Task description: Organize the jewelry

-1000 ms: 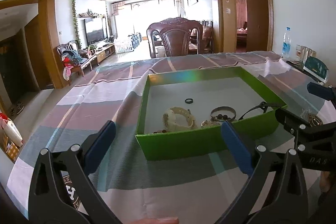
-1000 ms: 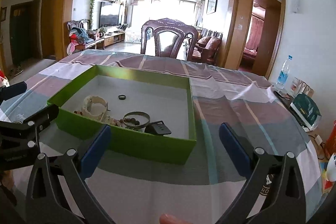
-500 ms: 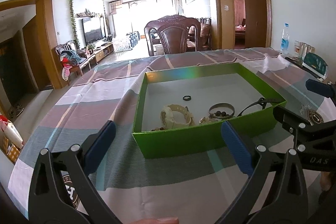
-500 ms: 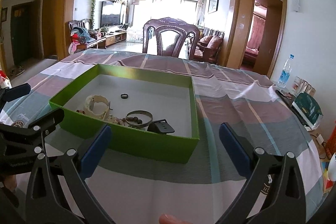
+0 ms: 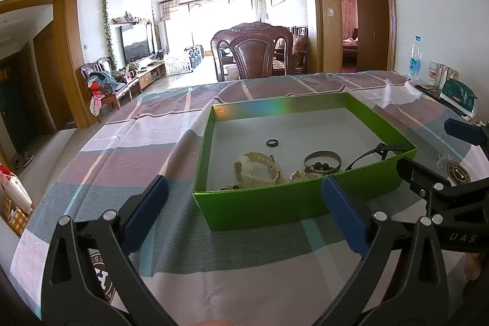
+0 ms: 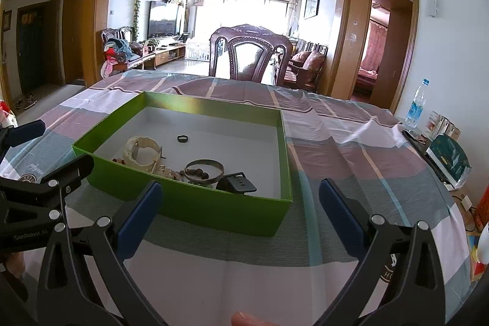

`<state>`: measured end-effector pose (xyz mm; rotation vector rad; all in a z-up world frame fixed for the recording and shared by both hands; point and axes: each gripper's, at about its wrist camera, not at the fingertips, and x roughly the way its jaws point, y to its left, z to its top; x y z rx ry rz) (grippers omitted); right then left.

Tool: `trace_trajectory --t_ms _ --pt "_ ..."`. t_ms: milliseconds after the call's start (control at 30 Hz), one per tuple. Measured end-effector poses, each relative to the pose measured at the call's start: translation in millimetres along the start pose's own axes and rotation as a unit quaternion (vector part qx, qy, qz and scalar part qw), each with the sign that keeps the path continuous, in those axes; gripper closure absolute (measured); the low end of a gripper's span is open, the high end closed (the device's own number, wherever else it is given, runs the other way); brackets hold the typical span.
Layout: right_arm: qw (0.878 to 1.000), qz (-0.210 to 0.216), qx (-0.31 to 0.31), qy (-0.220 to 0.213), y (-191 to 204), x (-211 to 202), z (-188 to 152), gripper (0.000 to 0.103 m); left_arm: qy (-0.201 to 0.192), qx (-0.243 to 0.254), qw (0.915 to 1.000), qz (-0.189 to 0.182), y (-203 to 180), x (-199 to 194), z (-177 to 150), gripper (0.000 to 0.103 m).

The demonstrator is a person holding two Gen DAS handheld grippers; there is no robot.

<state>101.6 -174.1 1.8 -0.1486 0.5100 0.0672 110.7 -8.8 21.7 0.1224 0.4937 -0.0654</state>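
your left gripper [image 5: 244,214] has its jaws spread wide with nothing between them, hanging over the striped cloth [image 5: 128,148] short of the near wall of the green box [image 5: 275,203]. your right gripper [image 6: 237,214] is the same: jaws spread, empty, hovering just in front of the box's near right corner. each gripper shows at the edge of the other's view, so the two sit side by side facing the box.

the jewelry all lies inside the green box, gathered toward its near side on the white floor. the cream watch [image 5: 258,168] lies left of the middle, curled on its side. just to its right a silver bangle [image 5: 322,158] rests with a string of dark beads [image 5: 319,165] touching it. a black strap [image 5: 379,150] lies in the near right corner, against the wall. a small black ring [image 5: 272,143] sits alone, farther back and well apart from the rest.

beyond the box the surface runs on to a dark wooden chair [image 5: 253,54]. a water bottle [image 5: 414,58] stands at the far right edge, near a teal packet [image 5: 458,97].
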Motion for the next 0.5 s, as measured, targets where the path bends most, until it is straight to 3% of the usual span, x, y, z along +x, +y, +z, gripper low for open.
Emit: trace_trajectory --t_ms 500 --pt "1.0 0.0 0.001 0.0 -0.3 -0.1 0.2 0.003 0.004 0.002 1.0 -0.001 -2.4 1.3 0.4 0.004"
